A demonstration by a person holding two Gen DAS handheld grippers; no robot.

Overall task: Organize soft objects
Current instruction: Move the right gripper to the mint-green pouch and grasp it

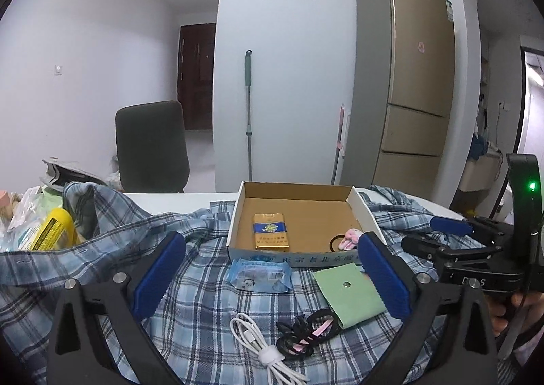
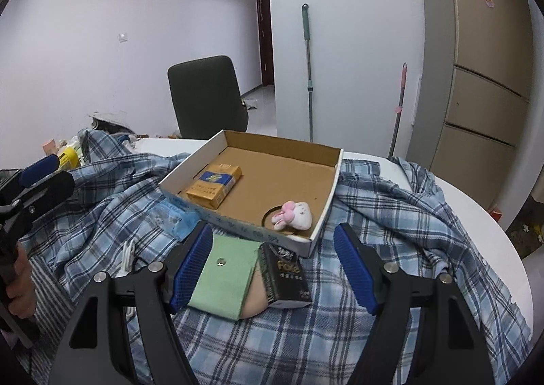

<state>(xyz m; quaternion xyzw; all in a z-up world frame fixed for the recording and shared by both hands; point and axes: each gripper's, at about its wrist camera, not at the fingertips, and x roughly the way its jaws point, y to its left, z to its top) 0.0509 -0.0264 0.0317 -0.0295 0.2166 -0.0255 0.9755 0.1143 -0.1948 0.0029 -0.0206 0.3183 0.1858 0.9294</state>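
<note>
An open cardboard box (image 1: 365,211) (image 2: 326,215) sits on a blue plaid shirt (image 1: 197,303) (image 2: 391,215) spread over the table. In it lie an orange cigarette pack (image 1: 271,231) (image 2: 215,185) and a pink-and-white plush hair tie (image 1: 350,238) (image 2: 295,215). In front of the box lie a blue wipes pack (image 1: 260,274), a green pouch (image 1: 350,295) (image 2: 224,278), a dark packet (image 2: 285,278), black hair ties (image 1: 306,330) and a white cable (image 1: 261,347). My left gripper (image 1: 268,278) is open above the wipes pack. My right gripper (image 2: 273,269) is open over the green pouch and dark packet.
A yellow bottle (image 1: 54,230) and clutter lie at the table's left. A dark chair (image 1: 151,147) stands behind the table. A mop (image 1: 249,113) and a fridge (image 1: 408,79) stand by the far wall. The white table edge (image 2: 493,242) curves at right.
</note>
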